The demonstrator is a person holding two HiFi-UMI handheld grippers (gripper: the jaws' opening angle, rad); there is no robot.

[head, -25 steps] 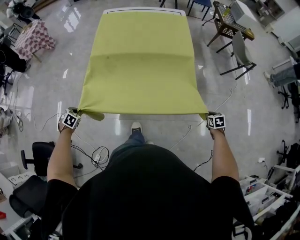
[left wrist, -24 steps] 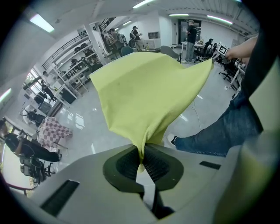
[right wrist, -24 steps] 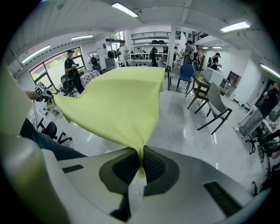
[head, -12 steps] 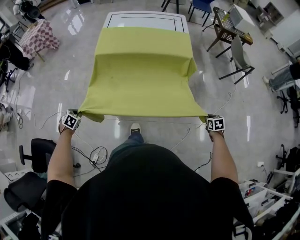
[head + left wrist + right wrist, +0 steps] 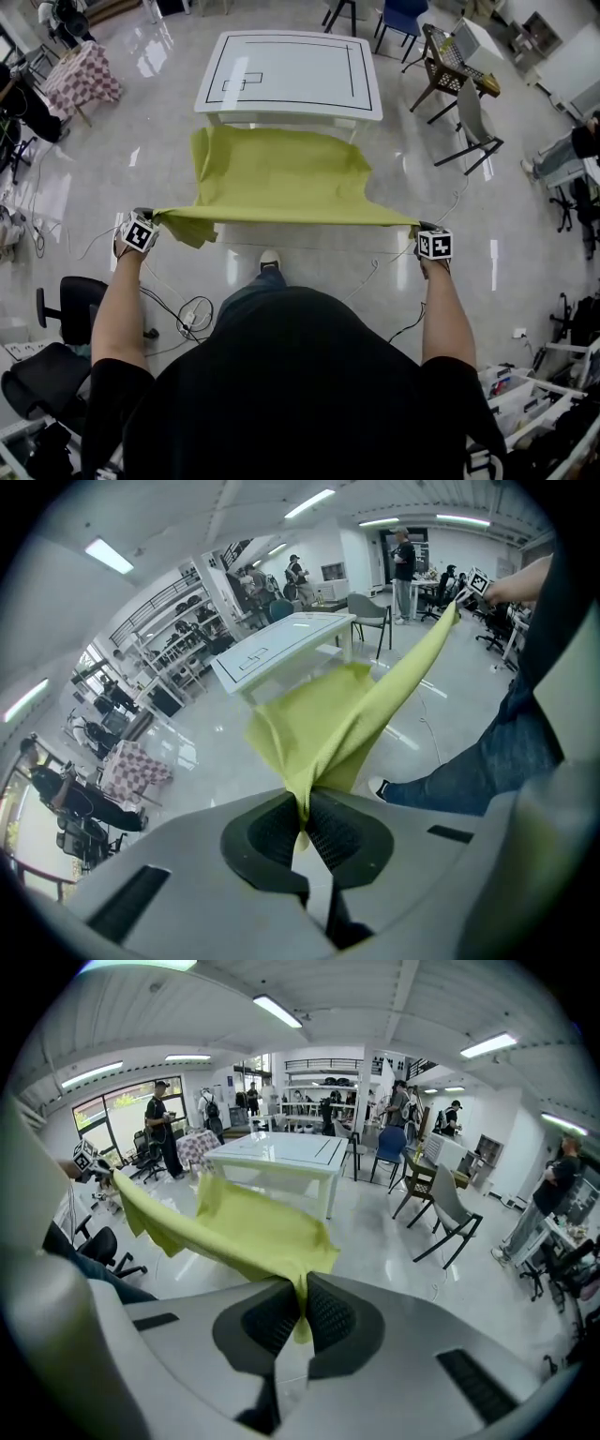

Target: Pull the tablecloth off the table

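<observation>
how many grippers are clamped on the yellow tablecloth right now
2. The left gripper is shut on the near-left corner of the tablecloth, and the right gripper is shut on its near-right corner. Both show fully, so none are hidden.

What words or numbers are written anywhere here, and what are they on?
No words or numbers are readable anywhere.
Cubes on the left tongs and right tongs: black-and-white square patterns, not letters.
Table: only black lines.
Tablecloth: plain yellow.
Far shelves: too small to read.

Yellow-green tablecloth (image 5: 281,178) hanging off table (image 5: 291,70)
</observation>
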